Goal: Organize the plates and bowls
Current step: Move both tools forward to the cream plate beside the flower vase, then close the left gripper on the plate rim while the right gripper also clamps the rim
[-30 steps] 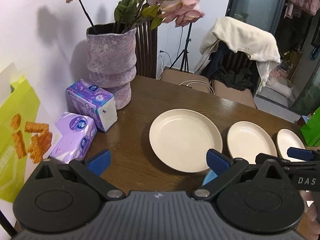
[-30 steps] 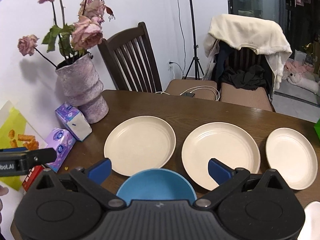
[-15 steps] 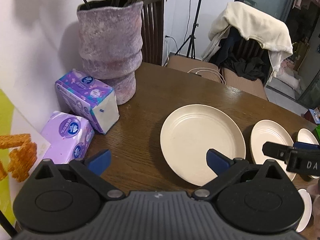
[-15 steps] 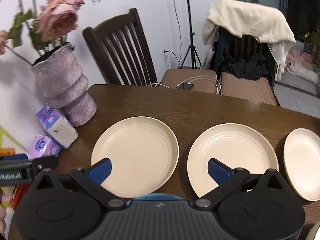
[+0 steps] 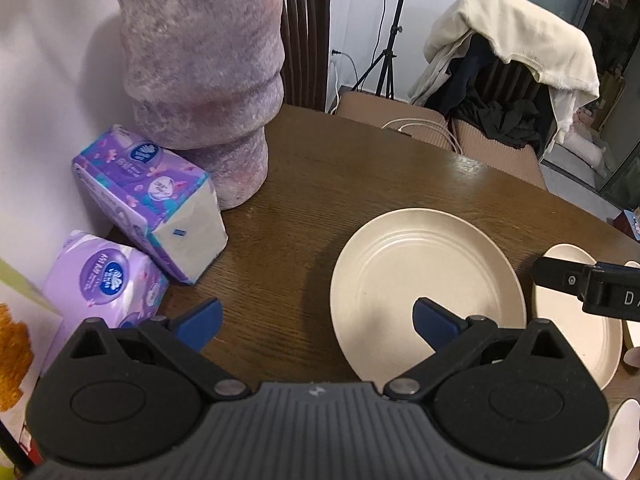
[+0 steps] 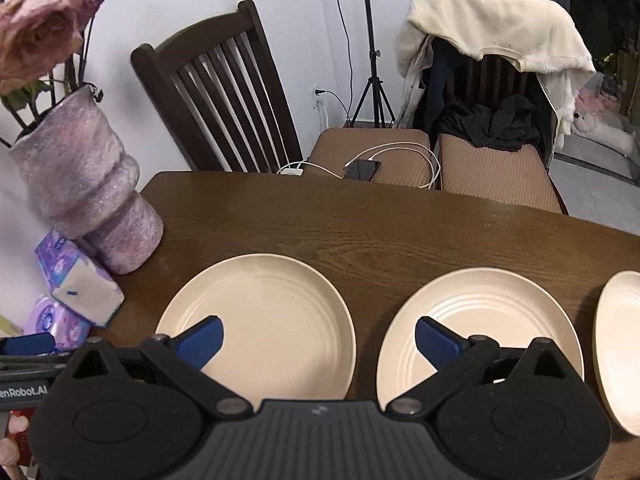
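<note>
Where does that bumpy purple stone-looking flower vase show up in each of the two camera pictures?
Left wrist view: the bumpy purple stone-textured vase fills the upper left, close up, flowers cut off.
Right wrist view: the same vase stands at the left edge, smaller, with faded pink roses above it.
Shared landmark: the purple tissue pack with a white end leaning at the vase's base.

1. A mottled purple vase (image 5: 200, 76) stands on the wooden table (image 6: 400, 232).
2. Two tissue packs (image 5: 148, 200) lie beside it.
3. A cream garment (image 6: 492, 24) drapes a chair behind.
</note>
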